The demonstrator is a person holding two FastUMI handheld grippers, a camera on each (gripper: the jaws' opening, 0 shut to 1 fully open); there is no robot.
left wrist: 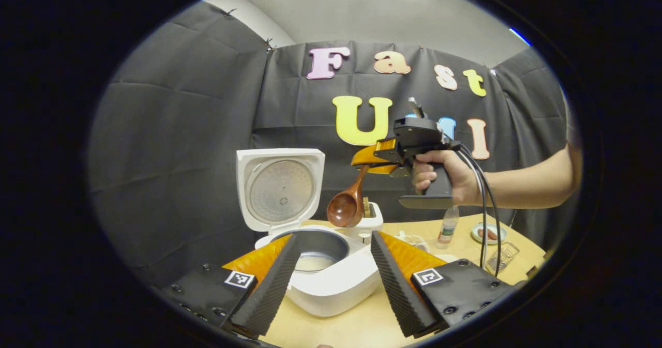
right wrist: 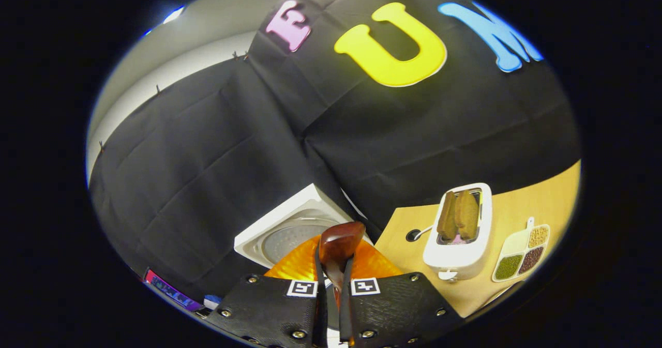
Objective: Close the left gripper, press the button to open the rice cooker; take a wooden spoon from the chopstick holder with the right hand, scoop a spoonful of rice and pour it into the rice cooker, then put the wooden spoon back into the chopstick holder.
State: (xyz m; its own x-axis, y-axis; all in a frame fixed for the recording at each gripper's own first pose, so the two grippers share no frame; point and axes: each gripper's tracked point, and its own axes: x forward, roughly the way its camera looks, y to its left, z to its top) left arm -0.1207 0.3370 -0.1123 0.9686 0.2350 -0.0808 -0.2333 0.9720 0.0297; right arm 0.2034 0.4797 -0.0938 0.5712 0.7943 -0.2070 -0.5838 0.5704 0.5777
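right gripper (right wrist: pixel 331 291) clamped on wooden spoon (right wrist: pixel 339 244) handle, bowl hanging down above open rice cooker (left wrist: pixel 331 281) | left gripper (left wrist: pixel 331 270) fingers apart, empty, straddling cooker pot | chopstick holder (left wrist: pixel 368 218) just behind spoon

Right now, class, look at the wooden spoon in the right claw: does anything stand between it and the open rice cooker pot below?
Nothing visible does. The spoon hangs bowl down from the right claw, above the back rim of the pot. The lid stands upright behind.
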